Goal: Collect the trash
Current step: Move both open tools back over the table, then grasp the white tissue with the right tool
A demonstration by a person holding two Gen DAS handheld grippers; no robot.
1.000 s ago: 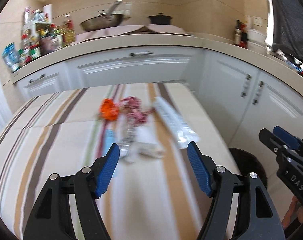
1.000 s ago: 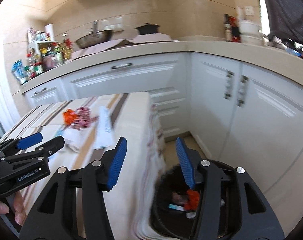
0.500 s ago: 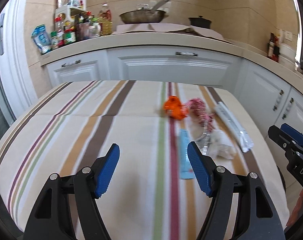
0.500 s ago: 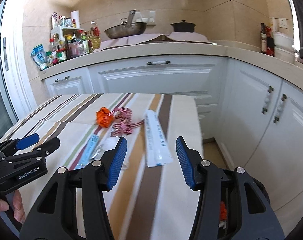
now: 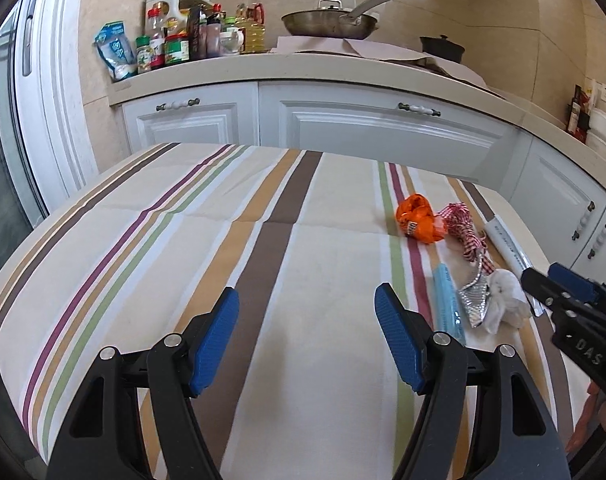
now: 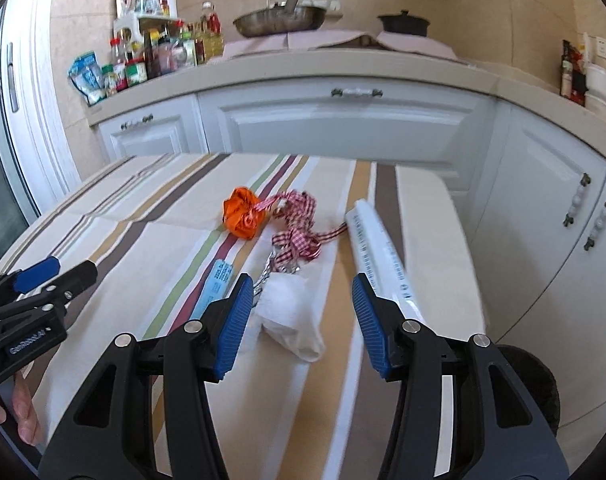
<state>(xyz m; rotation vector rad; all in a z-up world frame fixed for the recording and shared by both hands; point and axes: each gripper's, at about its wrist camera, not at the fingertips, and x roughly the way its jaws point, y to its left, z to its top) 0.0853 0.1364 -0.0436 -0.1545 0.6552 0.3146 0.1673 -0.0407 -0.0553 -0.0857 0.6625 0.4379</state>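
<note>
Trash lies on the striped tablecloth (image 6: 143, 248): an orange crumpled wrapper (image 6: 242, 213), a red checked ribbon (image 6: 299, 228), a crumpled white tissue (image 6: 293, 316), a light blue packet (image 6: 217, 286), a silver foil scrap (image 5: 474, 296) and a long white wrapper (image 6: 377, 256). My right gripper (image 6: 299, 316) is open, hovering just before the tissue, which shows between its pads. My left gripper (image 5: 307, 336) is open over bare cloth, left of the trash; the orange wrapper (image 5: 419, 220) and tissue (image 5: 503, 300) lie to its right.
A dark bin (image 6: 531, 384) stands on the floor past the table's right edge. White cabinets (image 6: 343, 128) and a counter with bottles (image 6: 155, 56), a pan (image 6: 281, 20) and a black pot (image 6: 403, 24) run behind and to the right. A person's fingers (image 6: 23, 416) hold the left gripper.
Both views have swung left from the bin and table edge onto the tabletop. The right gripper now faces the tissue; the left gripper has moved left, away from the trash.
</note>
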